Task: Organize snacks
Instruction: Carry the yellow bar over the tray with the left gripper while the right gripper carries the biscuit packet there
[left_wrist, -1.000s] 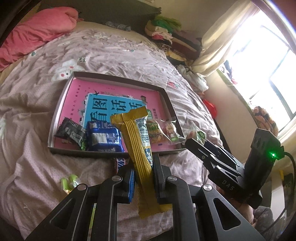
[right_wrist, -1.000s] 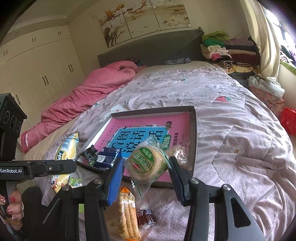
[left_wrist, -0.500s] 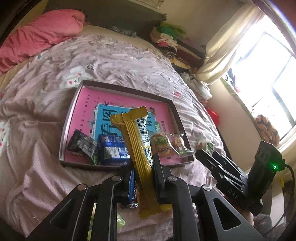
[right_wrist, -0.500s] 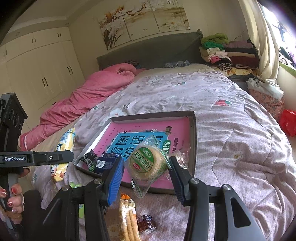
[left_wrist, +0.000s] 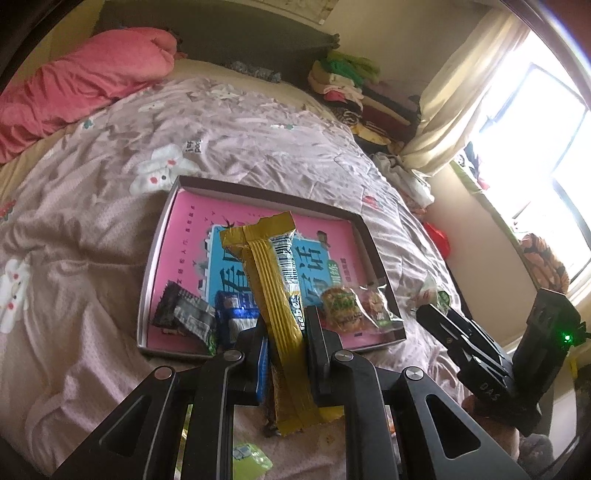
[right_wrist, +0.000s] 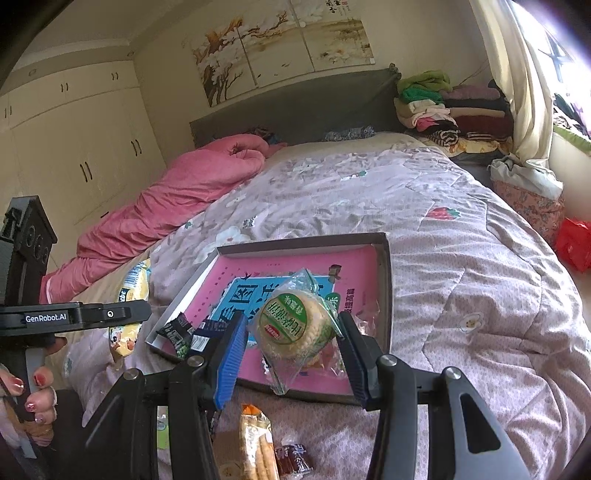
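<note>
- The left gripper is clamped tight on a long yellow snack bar, which stands nearly upright between the jaws, its crimped top end over the tray and its lower end hanging below the fingers.
- The right gripper holds a round cake in a clear wrapper with a green label; the jaws stand partly apart, and both pads seem to touch the wrapper, though the left-hand contact is hard to make out.
- Both held snacks hang above the near edge of a shallow grey tray with a pink and blue printed floor, which lies on the bed.
- Inside the tray, along its near side, lie a dark wrapped snack, a blue packet just beside it, and a clear bag of small snacks towards the right corner.
- On the quilt in front of the tray, in the right wrist view, lie a packet of stick biscuits and a small dark red sweet just beside it.
- A pale green packet lies on the quilt below the left gripper.
- A hand with red-painted nails grips the left gripper's handle at the left edge of the right wrist view.
- A pink blanket is bunched along the far left side of the bed, and folded clothes are stacked by the headboard.
</note>
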